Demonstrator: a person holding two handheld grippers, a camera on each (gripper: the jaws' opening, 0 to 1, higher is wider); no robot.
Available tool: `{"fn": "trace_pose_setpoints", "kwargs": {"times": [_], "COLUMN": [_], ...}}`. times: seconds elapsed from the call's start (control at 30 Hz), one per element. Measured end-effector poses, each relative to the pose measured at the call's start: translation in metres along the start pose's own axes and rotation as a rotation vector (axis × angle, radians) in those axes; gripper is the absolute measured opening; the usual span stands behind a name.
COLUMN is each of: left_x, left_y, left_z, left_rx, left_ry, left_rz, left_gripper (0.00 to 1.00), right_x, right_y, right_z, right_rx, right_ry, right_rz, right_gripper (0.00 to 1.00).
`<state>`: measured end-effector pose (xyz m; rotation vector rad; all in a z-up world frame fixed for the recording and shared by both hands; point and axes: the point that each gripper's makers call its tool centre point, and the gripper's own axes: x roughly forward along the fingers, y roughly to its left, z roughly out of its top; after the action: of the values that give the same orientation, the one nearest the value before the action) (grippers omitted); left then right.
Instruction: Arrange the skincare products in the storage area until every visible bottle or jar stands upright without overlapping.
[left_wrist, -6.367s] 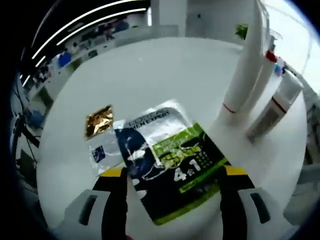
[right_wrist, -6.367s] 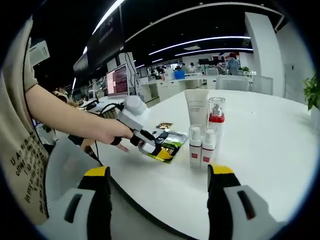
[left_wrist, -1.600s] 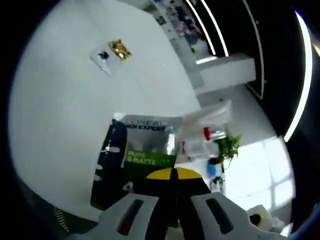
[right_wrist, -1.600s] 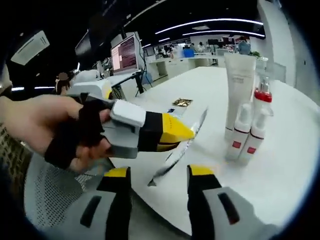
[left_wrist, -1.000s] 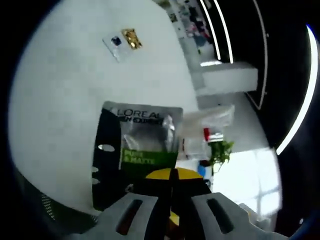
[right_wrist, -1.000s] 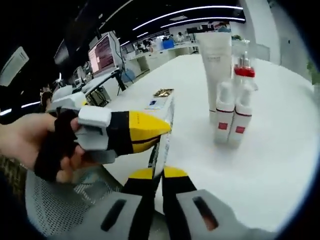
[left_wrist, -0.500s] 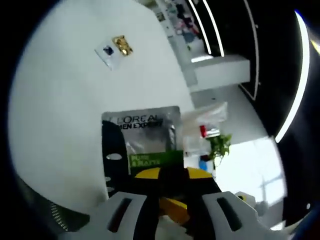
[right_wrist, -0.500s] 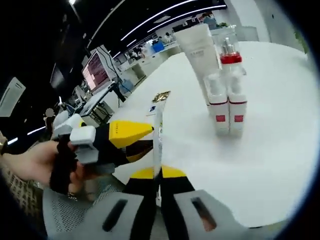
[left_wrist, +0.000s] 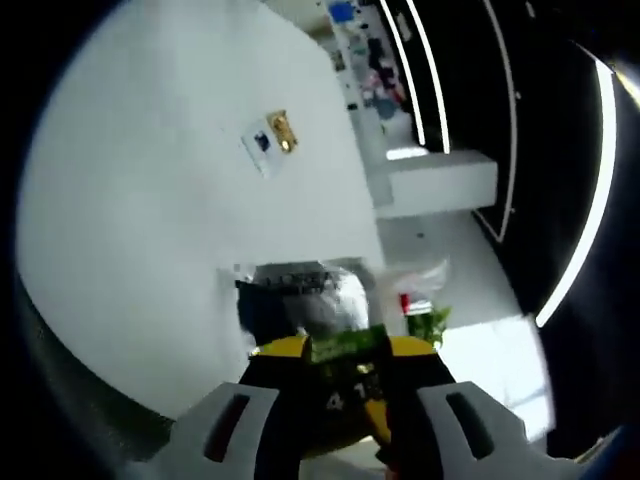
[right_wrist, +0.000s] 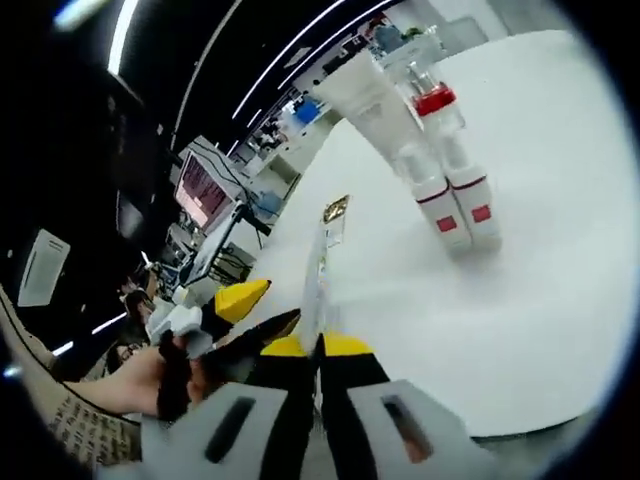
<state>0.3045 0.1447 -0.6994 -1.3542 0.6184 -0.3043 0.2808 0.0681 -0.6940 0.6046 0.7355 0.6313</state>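
A black, silver and green face-mask sachet (left_wrist: 318, 312) hangs upright above the table edge, and my left gripper (left_wrist: 345, 350) stands open around its lower part. The sachet (right_wrist: 316, 268) is edge-on in the right gripper view, with my right gripper (right_wrist: 317, 347) shut on its bottom edge. There the left gripper (right_wrist: 262, 308) sits just to its left, held by a hand (right_wrist: 150, 385). A white tube (right_wrist: 365, 95), a red-capped bottle (right_wrist: 432, 102) and two small white bottles (right_wrist: 462, 212) stand upright together on the white round table (right_wrist: 560, 300).
A small gold and blue sachet (left_wrist: 272, 138) lies flat farther out on the table (left_wrist: 150, 200); it is also in the right gripper view, the small sachet (right_wrist: 335, 212) just beyond the held one. Desks and a lit monitor (right_wrist: 200, 190) stand beyond the table.
My right gripper shut on the sachet's lower edge about a second ago. My left jaws, shut on it before, have spread apart. Both views have tilted.
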Motion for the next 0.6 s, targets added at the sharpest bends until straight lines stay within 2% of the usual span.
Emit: {"fn": "trace_pose_setpoints", "kwargs": {"times": [0.07,0.13,0.2,0.23,0.27,0.33,0.5,0.6], "left_x": [0.001,0.001,0.000,0.000,0.000,0.000,0.002,0.003], "left_y": [-0.006,-0.006,-0.009,-0.015,-0.024,-0.033,-0.033,-0.028], "left_z": [-0.001,-0.005,-0.013,-0.014,-0.012,-0.014,-0.017,-0.020], "left_rx": [0.069,0.068,0.089,0.097,0.124,0.146,0.138,0.161], "left_ry": [0.023,0.039,0.067,0.073,0.062,0.065,0.084,0.101], "left_rz": [-0.016,-0.026,-0.044,-0.066,-0.118,-0.155,-0.160,-0.139], "left_gripper": [0.27,0.30,0.37,0.40,0.42,0.44,0.43,0.50], "right_x": [-0.002,-0.005,-0.008,-0.009,-0.010,-0.013,-0.022,-0.029], "right_y": [0.004,0.009,0.016,0.018,0.017,0.022,0.018,0.019], "right_z": [0.006,0.012,0.019,0.020,0.022,0.028,0.041,0.051], "right_rx": [0.063,0.105,0.155,0.172,0.163,0.206,0.277,0.365], "right_ry": [-0.034,-0.062,-0.092,-0.093,-0.101,-0.133,-0.200,-0.256], "right_rz": [0.019,0.044,0.081,0.097,0.094,0.129,0.135,0.169], "right_gripper": [0.01,0.01,0.01,0.01,0.01,0.01,0.01,0.01]}}
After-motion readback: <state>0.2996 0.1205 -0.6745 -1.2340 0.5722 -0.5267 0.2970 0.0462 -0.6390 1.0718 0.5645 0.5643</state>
